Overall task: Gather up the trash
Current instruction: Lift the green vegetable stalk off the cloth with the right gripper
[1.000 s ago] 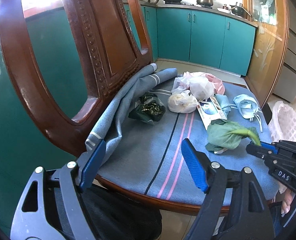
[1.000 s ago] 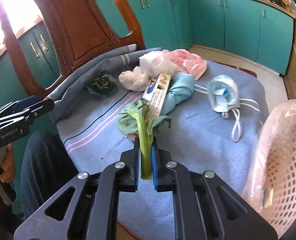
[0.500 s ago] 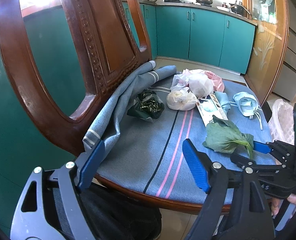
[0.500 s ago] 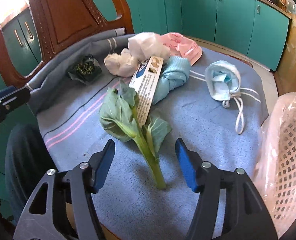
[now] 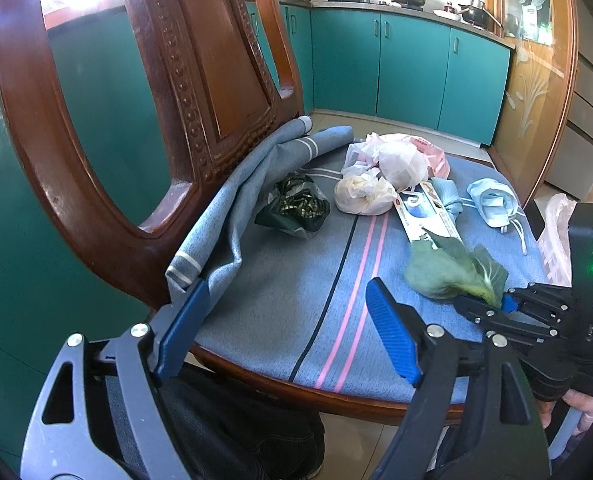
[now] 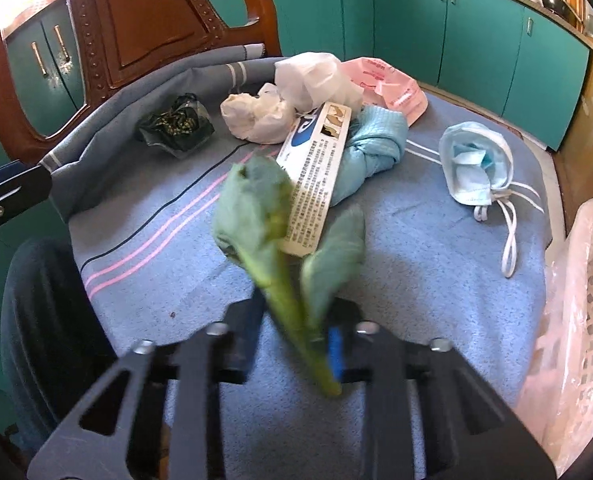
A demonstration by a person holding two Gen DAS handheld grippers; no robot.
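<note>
A green vegetable leaf (image 6: 252, 204) with a pale stalk stands up off the blue striped chair cushion (image 6: 416, 260), blurred. My right gripper (image 6: 296, 320) is closing, its jaws pressed on the stalk; in the left wrist view the right gripper (image 5: 492, 304) holds the leaf (image 5: 444, 272) at the cushion's right edge. Other trash lies behind: a dark bag (image 6: 174, 124), white bags (image 6: 256, 116), a printed card pack (image 6: 316, 172), a knotted blue cloth (image 6: 376, 148), a face mask (image 6: 476, 164) and a pink bag (image 6: 388, 84). My left gripper (image 5: 288, 292) hangs open over the cushion's front, with nothing between its fingers.
A white lattice basket (image 6: 576, 300) lined with thin plastic stands at the right, beside the chair. The carved wooden chair back (image 5: 200, 80) rises on the left. Teal kitchen cabinets (image 5: 408, 68) line the far wall. A person's dark trouser leg (image 5: 236, 420) is below the seat.
The right gripper let the stalk go and spread wide over the lying leaf, then shut on the stalk again; the leaf now stands up off the cushion. The left gripper has stayed put.
</note>
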